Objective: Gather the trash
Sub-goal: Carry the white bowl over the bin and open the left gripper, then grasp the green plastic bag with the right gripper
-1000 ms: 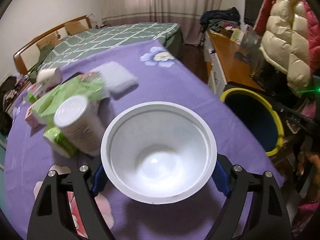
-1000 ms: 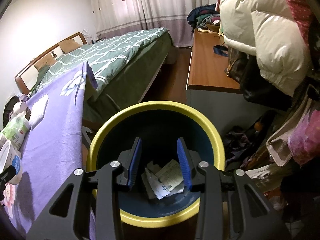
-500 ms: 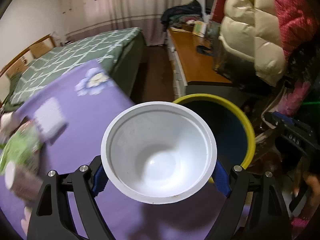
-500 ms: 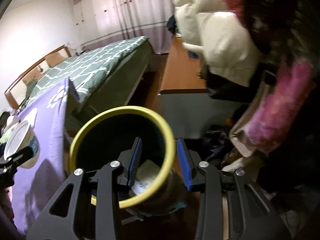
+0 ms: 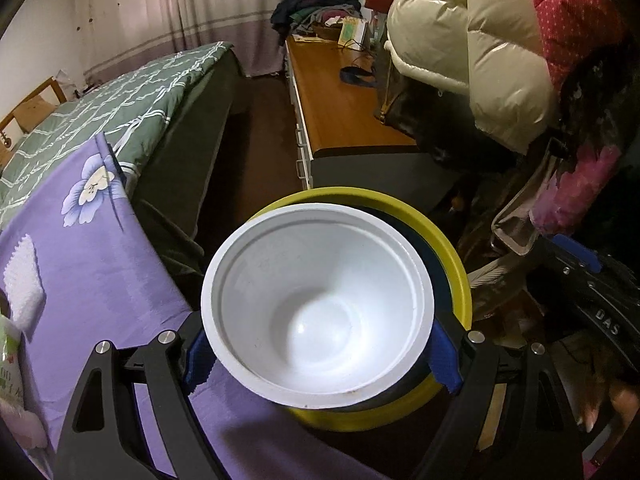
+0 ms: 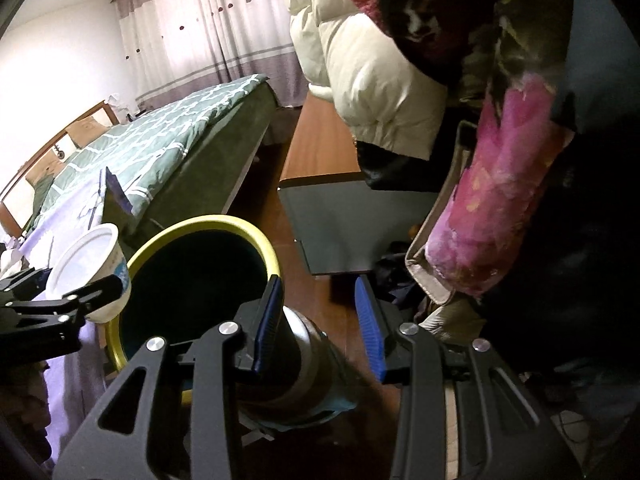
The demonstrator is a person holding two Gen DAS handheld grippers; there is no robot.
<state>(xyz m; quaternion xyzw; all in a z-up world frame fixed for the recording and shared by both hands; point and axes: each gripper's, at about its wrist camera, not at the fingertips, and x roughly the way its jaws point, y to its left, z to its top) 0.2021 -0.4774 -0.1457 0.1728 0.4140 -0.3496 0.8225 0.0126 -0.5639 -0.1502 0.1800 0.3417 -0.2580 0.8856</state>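
Left wrist view: left gripper [image 5: 320,356] pinches a white cup [image 5: 318,308] by its sides, mouth toward the camera, inside bare.
Cup position: over the near-left rim of the yellow-rimmed bin [image 5: 452,256]; it covers most of the bin's opening.
Change, cup: a second ago it hung over the purple tablecloth [image 5: 92,264] with the bin off to the right; half a second ago only its right edge overlapped the bin.
Change, table items: bottle and green packs that sat left of the cup have slid out of frame; only a white pad [image 5: 22,284] and a green-printed pack [image 5: 8,360] show at the left edge.
Right wrist view: right gripper [image 6: 320,316] has blue fingers [image 6: 268,320] parted with nothing between them; jaws have just been opening a little.
Change, right gripper: a second ago it aimed straight into the bin at paper scraps; now the bin [image 6: 200,280] sits to its left, the floor lies ahead, and the bin's inside is dark.
Cup from right: cup [image 6: 92,264] and left gripper [image 6: 72,300] at the bin's left rim.
Background: bed [image 5: 120,112], wooden counter [image 5: 340,108], cream puffer jacket [image 5: 472,52].
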